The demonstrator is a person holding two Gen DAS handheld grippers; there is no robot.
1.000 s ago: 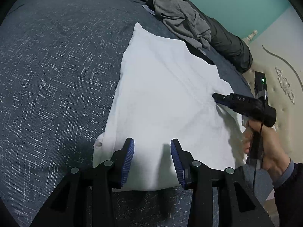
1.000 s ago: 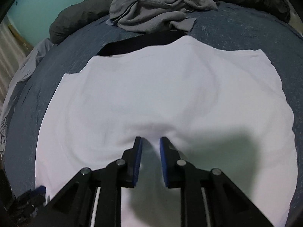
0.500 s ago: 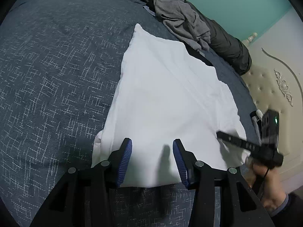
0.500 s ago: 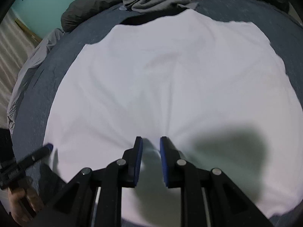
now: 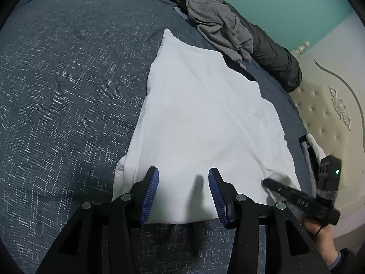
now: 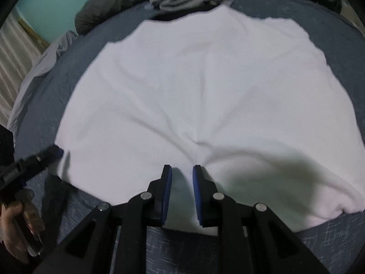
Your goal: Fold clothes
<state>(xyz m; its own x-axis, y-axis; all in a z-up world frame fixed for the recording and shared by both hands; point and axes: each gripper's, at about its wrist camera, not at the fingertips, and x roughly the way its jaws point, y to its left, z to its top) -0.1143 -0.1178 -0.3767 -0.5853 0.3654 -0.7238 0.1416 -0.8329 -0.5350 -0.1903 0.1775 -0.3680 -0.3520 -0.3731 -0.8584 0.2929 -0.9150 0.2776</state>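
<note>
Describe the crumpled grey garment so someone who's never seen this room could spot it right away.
Start at the dark blue bedspread and follow it toward the teal wall. There, just beyond the far edge of the flat white garment, lies the grey garment against a dark rolled duvet. It is the only bunched, unfolded cloth, lighter than the duvet.

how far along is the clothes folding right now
Looks partly done: the white garment lies flat on the bed, seemingly folded already. In hand: nothing; the left tool and right tool are open above its near edge. Left: any further folds, plus the crumpled grey garment.
</note>
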